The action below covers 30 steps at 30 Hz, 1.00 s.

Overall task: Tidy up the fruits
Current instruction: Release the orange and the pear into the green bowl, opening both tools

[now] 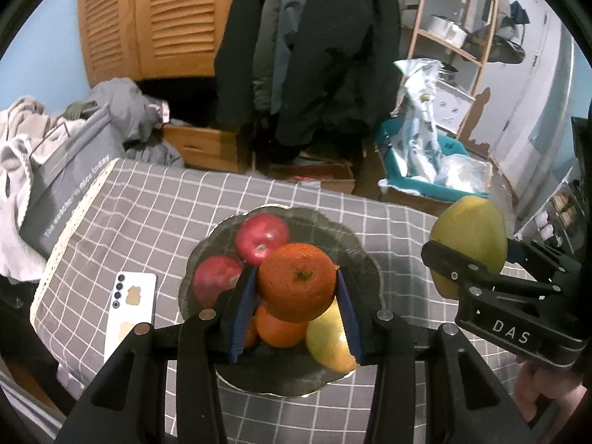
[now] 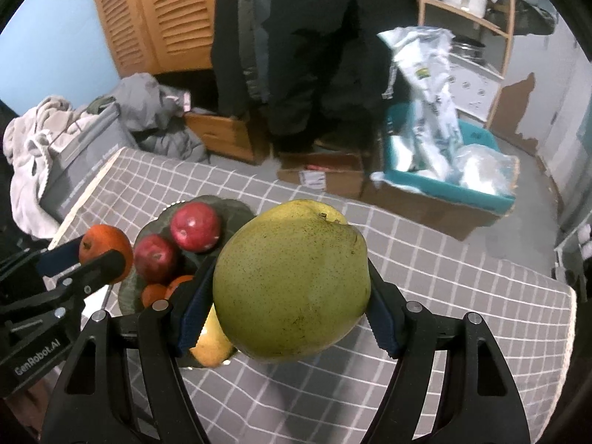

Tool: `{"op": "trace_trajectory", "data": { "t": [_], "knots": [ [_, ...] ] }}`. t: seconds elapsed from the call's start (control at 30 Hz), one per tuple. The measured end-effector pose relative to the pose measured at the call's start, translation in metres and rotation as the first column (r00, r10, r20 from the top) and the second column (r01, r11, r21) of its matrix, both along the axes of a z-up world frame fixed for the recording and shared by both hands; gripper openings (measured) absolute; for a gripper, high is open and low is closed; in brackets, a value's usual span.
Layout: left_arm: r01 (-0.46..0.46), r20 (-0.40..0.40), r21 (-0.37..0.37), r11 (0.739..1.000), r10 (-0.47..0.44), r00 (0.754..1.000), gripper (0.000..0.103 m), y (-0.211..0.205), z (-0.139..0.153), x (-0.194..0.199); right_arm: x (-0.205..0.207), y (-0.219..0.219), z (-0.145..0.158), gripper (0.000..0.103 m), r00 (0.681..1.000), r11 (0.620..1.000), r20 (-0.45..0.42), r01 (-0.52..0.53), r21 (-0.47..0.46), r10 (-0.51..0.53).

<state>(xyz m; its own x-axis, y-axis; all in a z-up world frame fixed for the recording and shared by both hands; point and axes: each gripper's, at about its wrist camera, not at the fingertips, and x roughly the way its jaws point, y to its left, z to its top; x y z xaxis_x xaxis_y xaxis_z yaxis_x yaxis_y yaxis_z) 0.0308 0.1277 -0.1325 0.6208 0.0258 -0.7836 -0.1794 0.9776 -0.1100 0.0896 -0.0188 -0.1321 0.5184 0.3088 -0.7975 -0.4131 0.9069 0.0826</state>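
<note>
While both tools are loaded, neither fruit has been set down yet. Nearest the left camera, the left gripper point(image 1: 296, 288) is clamped on an orange point(image 1: 296, 286), held above the dark plate point(image 1: 364, 259) that sits near the middle of the checked table point(image 1: 155, 207). Under and behind it lie 2 red apples point(image 1: 262, 238), at least 2 more oranges point(image 1: 279, 329) and a yellow fruit point(image 1: 327, 340). Off to the right side of the table, the right gripper point(image 2: 292, 292) is clamped on a big green pear point(image 2: 292, 285), held in the air beyond the plate's right rim.

As a judgement, the sorting is well along: 5 or more fruits are on the plate, and 2 are in hand waiting to be placed, if the plate is their home. No loose fruit shows on the cloth.

Only the left view shows a white phone point(image 1: 131, 307) lying by the plate toward the table's left edge. Only the right view shows the bare right half of the table and its far right edge.
</note>
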Motion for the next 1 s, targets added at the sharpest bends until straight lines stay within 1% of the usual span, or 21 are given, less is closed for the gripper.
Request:
{"op": "trace_trajectory", "data": {
  "t": [0.3, 0.7, 1.0],
  "knots": [
    [-0.040, -0.054, -0.015, 0.999, 0.039, 0.998, 0.044, 0.026, -0.023, 0.001, 0.009, 0.037, -0.022, 0.074, 0.997, 0.999, -0.063, -0.051, 0.011, 0.052],
    [-0.091, -0.102, -0.030, 0.995, 0.088, 0.991, 0.044, 0.049, -0.043, 0.003, 0.019, 0.060, -0.042, 0.074, 0.989, 0.997, -0.128, -0.072, 0.019, 0.074],
    [-0.081, -0.133, -0.039, 0.996, 0.075, 0.988, 0.044, 0.050, -0.051, 0.005, 0.021, 0.072, -0.049, 0.074, 0.984, 0.995, -0.149, -0.093, 0.018, 0.095]
  ]
}}
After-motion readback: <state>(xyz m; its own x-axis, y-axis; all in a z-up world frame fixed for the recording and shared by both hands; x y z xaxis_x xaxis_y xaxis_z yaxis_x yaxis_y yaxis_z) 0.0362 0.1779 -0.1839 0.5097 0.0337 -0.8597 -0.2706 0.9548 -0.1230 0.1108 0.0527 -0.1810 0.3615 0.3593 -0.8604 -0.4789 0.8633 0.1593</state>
